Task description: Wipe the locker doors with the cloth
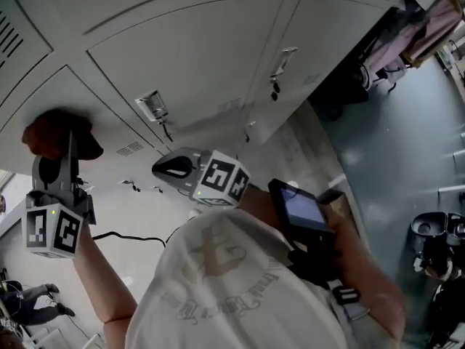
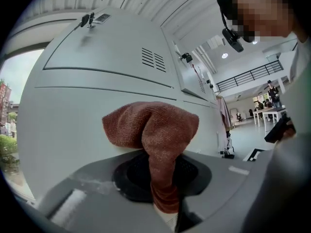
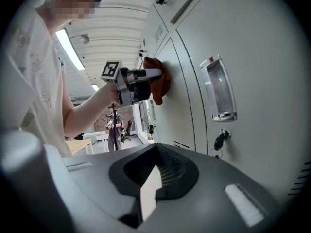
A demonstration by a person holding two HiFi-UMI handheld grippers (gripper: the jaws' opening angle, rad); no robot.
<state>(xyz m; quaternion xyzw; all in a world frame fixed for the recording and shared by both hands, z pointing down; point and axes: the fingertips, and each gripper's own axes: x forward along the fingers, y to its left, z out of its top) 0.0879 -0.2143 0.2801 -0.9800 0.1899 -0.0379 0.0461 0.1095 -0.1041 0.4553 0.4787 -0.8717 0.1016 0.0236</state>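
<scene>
A red-brown cloth [image 1: 57, 133] is pressed flat against a pale grey locker door [image 1: 51, 86] at the left of the head view. My left gripper [image 1: 62, 150] is shut on the cloth. In the left gripper view the cloth [image 2: 158, 130] rises from between the jaws and bunches against the door [image 2: 97, 81]. My right gripper [image 1: 166, 169] hangs in front of the person's chest, off the lockers and shut on nothing. In the right gripper view, the left gripper [image 3: 151, 77] and the cloth [image 3: 161, 81] show on the door beyond the right gripper [image 3: 150, 191].
A metal handle plate [image 1: 152, 106] with a key below it sits on the neighbouring door, seen close as the handle plate [image 3: 219, 89] and key [image 3: 219, 141]. Another handle [image 1: 283, 60] is farther right. Hanging clothes [image 1: 418, 24] and black equipment [image 1: 436, 246] stand on the floor at right.
</scene>
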